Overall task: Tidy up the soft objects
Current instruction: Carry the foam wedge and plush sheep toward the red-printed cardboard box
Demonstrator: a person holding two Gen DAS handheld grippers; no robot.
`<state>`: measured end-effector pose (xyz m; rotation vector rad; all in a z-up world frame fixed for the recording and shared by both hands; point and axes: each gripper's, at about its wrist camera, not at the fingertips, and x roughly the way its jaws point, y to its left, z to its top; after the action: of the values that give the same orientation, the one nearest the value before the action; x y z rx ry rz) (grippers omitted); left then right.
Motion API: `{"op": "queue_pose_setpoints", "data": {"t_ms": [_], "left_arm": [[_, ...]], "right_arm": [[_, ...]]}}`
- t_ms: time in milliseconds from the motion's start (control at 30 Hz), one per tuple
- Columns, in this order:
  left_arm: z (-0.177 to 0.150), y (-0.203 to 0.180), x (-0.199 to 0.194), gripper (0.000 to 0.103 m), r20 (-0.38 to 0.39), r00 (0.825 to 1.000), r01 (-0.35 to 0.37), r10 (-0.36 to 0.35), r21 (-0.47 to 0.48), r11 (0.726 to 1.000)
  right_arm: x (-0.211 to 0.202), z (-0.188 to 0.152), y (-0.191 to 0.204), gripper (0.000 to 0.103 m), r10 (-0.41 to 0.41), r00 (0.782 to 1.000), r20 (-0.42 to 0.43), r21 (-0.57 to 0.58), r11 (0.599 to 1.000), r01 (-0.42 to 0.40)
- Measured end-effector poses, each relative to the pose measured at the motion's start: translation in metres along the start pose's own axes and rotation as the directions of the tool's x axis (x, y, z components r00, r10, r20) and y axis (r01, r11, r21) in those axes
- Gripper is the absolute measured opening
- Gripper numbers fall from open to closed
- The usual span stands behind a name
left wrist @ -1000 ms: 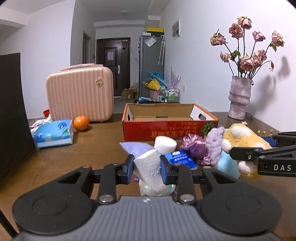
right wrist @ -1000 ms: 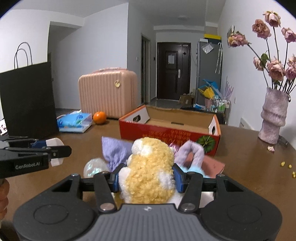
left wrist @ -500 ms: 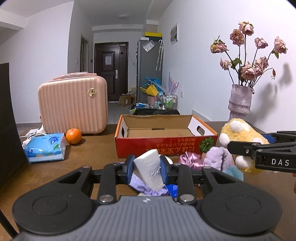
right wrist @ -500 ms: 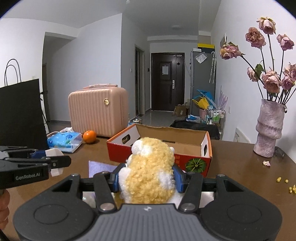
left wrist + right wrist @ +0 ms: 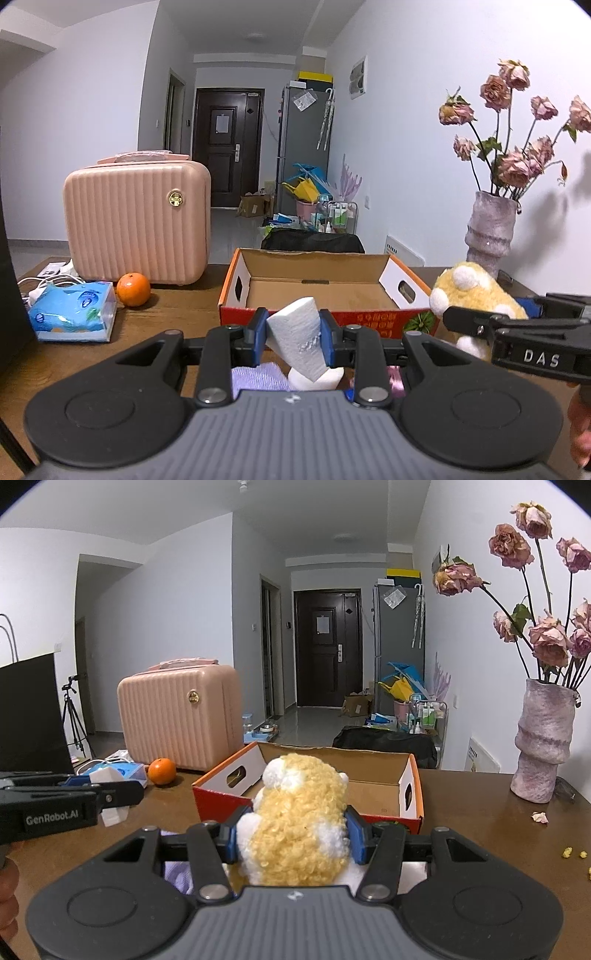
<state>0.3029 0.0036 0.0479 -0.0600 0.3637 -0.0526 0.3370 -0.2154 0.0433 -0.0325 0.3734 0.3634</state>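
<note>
My left gripper point(image 5: 293, 334) is shut on a white sponge block point(image 5: 299, 339), held above the table in front of the open red cardboard box point(image 5: 325, 321). My right gripper point(image 5: 295, 834) is shut on a yellow and white plush toy point(image 5: 299, 823), held just short of the box point(image 5: 218, 794). The toy point(image 5: 476, 291) and the right gripper show at the right of the left wrist view; the left gripper with the sponge point(image 5: 110, 794) shows at the left of the right wrist view. A purple cloth point(image 5: 258, 376) lies below the left gripper.
A pink suitcase point(image 5: 136, 225), an orange point(image 5: 133, 289) and a blue tissue pack point(image 5: 74, 314) stand at the back left of the brown table point(image 5: 170, 325). A vase of dried roses point(image 5: 543, 742) stands at the right. A black bag point(image 5: 29, 716) stands at far left.
Both grippers have risen with their loads and moved closer to the box. The pile of soft things on the table has dropped below the views.
</note>
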Motion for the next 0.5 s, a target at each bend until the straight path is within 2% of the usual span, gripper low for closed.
{"op": "queue_pose_setpoints", "data": {"t_ms": [267,500], "left_arm": [[0.014,0.003,0.03,0.03,0.01,1.0,0.0,0.0,-0.039,0.999],[0.024,0.004,0.058,0.03,-0.01,1.0,0.011,-0.012,-0.051,0.999]], "right_arm": [[0.027,0.007,-0.01,0.052,-0.007,1.0,0.016,0.018,1.0,0.007],[0.044,0.015,-0.016,0.052,-0.016,1.0,0.021,0.022,1.0,0.016]]}}
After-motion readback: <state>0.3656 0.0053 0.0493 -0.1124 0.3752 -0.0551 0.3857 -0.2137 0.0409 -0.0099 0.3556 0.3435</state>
